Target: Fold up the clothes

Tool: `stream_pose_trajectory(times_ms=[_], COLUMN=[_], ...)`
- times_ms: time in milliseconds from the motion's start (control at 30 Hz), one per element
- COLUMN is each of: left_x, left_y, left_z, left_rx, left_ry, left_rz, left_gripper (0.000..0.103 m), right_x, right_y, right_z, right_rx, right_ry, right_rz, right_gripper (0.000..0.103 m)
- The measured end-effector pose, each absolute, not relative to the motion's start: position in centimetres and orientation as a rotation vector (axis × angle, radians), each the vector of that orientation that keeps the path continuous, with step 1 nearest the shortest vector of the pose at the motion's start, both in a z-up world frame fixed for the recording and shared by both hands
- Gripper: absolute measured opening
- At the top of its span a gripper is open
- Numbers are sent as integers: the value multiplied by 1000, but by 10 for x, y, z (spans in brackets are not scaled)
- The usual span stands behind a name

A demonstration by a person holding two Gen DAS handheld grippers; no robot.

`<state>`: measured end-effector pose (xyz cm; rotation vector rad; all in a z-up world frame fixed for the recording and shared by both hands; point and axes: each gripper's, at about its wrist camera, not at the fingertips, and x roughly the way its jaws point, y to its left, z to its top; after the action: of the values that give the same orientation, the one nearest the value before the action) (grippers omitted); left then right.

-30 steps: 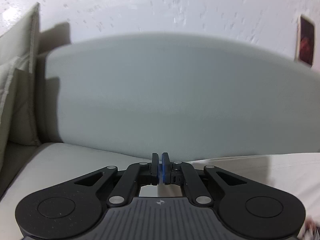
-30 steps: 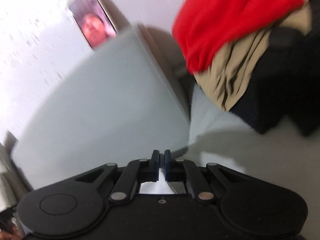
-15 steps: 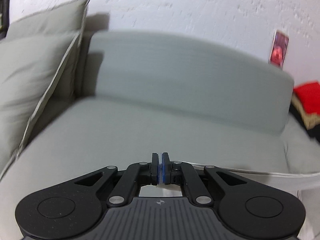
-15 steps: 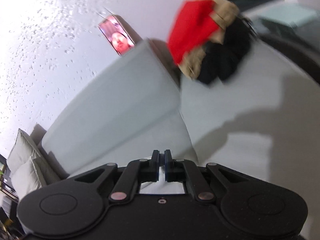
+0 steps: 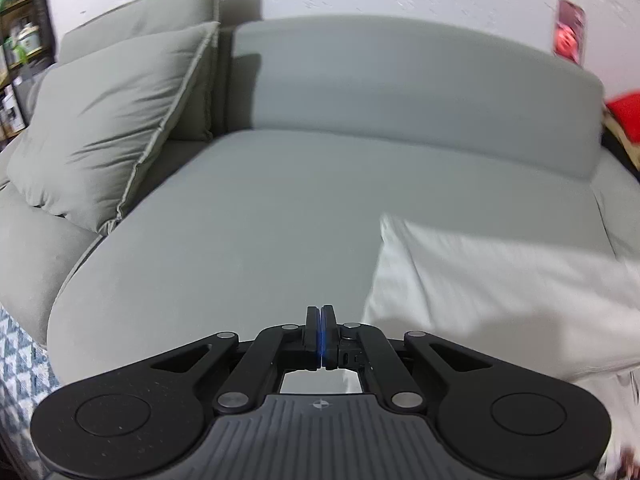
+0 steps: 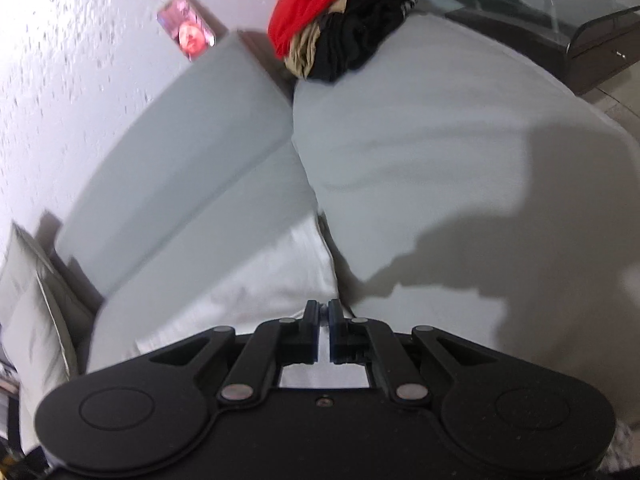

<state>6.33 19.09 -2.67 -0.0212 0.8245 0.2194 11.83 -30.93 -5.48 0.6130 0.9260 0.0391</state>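
No brand name or readable writing shows anywhere; the only mark is a small round crosshair emblem (image 5: 319, 403) moulded into the ribbed housing of the left gripper (image 5: 320, 316), and the small picture (image 5: 569, 31) leaning on the wall above the sofa backrest (image 5: 400, 80) is too blurred to read. The left gripper points forward and downward over the grey sofa seat (image 5: 240, 240), its jaws pressed together with only a thin blue line between the pads and nothing caught in them. The right gripper (image 6: 324, 310) is tipped down the same way and rolled so the sofa runs diagonally across its view; its jaws have just been opening and now stand a narrow slit apart, with nothing between them. The white garment (image 5: 500, 288) lies spread flat on the seat cushion, to the right of the left gripper and just ahead of and below the right gripper's fingertips, its right edge along the seam with the neighbouring cushion (image 6: 440, 160). A heap of unfolded clothes (image 6: 336, 36), red, tan and black, sits at the far end of the sofa, well apart from the white garment. Two grey pillows (image 5: 112, 120) lean at the opposite end.
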Motion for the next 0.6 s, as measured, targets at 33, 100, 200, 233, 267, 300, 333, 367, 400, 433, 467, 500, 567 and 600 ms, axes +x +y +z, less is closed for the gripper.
stream_pose_trajectory(times_ms=[33,100,200,233,267,300,333,367,400,433,467,500,567,600], left_x=[57,46,31,30,30,33,37,42,46,48,49,50,52,53], left_y=[190,187,186,187,190,194,198,204,210,213,216,218,222,220], left_z=[-28,-30,-32,-34,-37,-40,-44,-48,-52,-54,-55,-56,-57,-59], left_rx=[-13,2,-37,-70,-107,-149,-194,-241,-289,-331,-370,-409,-486,-506], left_ry=[832,844,844,849,854,865,878,888,896,902,907,912,920,926], left_rz=[202,173,142,127,118,118,123,131,137,130,114,98,66,49], left_gripper=[11,23,36,37,39,39,39,39,40,40,40,40,43,45], right_x=[117,109,95,91,88,84,82,83,85,86,87,88,91,93], right_y=[-311,-315,-320,-320,-321,-321,-321,-321,-322,-323,-324,-325,-328,-328], right_z=[-58,-59,-57,-58,-59,-60,-63,-68,-73,-77,-81,-85,-88,-89], right_rx=[611,615,629,642,655,669,693,723,757,792,826,860,906,919], right_ry=[949,954,945,941,937,934,937,945,953,956,958,960,953,959], right_rz=[22,19,43,67,92,116,140,157,163,165,166,166,158,154], right_gripper=[9,15,35,36,38,38,38,38,38,38,38,37,37,37])
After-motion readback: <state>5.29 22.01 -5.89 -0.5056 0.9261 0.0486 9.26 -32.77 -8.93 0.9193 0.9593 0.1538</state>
